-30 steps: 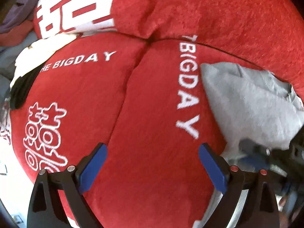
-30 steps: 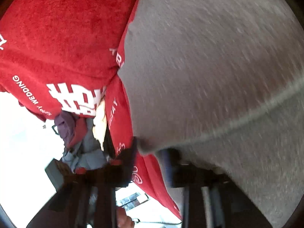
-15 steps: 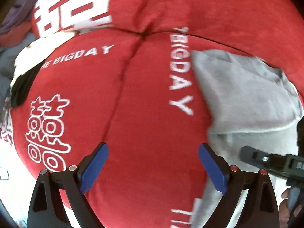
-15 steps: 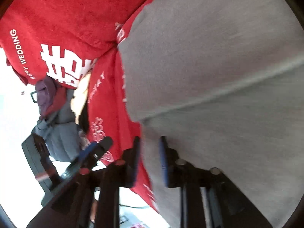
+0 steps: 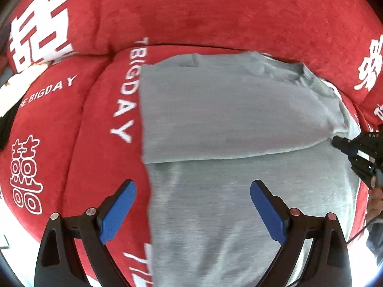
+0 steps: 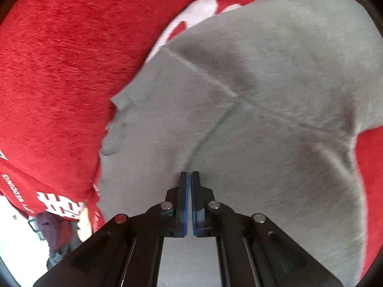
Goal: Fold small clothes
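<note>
A grey garment [image 5: 227,124] lies on a red sofa seat [image 5: 91,143], its upper part folded over the lower part [image 5: 227,215]. My left gripper [image 5: 192,211] is open and empty, hovering over the garment's near left edge. My right gripper [image 6: 190,179] is shut on a pinch of the grey garment [image 6: 251,95] at its right side. It also shows in the left wrist view [image 5: 335,141], gripping the fold's right end.
The red sofa backrest [image 5: 215,12] with white lettering rises behind the garment. A pile of other clothes [image 6: 57,234] lies at the sofa's left end. A white and black item [image 5: 9,100] sits at the left.
The right gripper has pulled the grey garment leftward across the seat and spread it out. The left gripper's view now sits over the garment. The left jaws stayed open.
</note>
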The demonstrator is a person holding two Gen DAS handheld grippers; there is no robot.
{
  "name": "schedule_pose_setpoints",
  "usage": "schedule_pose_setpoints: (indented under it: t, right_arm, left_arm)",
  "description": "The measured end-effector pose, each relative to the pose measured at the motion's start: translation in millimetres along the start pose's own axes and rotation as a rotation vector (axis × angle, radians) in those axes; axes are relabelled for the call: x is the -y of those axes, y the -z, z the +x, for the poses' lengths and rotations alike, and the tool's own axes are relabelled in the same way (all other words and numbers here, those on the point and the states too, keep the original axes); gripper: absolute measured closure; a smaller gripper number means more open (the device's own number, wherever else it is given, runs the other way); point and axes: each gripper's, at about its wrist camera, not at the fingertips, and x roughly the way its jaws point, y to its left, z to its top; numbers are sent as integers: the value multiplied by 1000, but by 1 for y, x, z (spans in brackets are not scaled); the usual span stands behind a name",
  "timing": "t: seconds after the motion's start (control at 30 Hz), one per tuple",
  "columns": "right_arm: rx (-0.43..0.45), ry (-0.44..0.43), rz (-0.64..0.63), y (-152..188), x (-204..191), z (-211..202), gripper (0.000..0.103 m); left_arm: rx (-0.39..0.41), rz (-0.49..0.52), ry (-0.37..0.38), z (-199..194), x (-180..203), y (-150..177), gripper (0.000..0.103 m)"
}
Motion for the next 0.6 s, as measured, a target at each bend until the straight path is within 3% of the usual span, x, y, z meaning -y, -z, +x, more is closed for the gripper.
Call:
schedule_pose_setpoints:
  t: [0.2, 0.23, 0.33, 0.6]
  right_arm:
    - [-36, -12, -65, 10, 27, -31, 98]
    - [-48, -15, -69, 12, 33, -36, 91]
    - [-80, 10, -98, 20, 44, -49, 52]
    - [-83, -2, -126, 31, 66, -78, 52]
  left_arm:
    - [-54, 38, 3, 11, 34, 2, 6]
    - [-67, 39, 8, 13, 39, 2, 6]
    - [-97, 61, 2, 18, 60, 2, 6]
    - [-162, 138, -42, 35, 108, 7, 6]
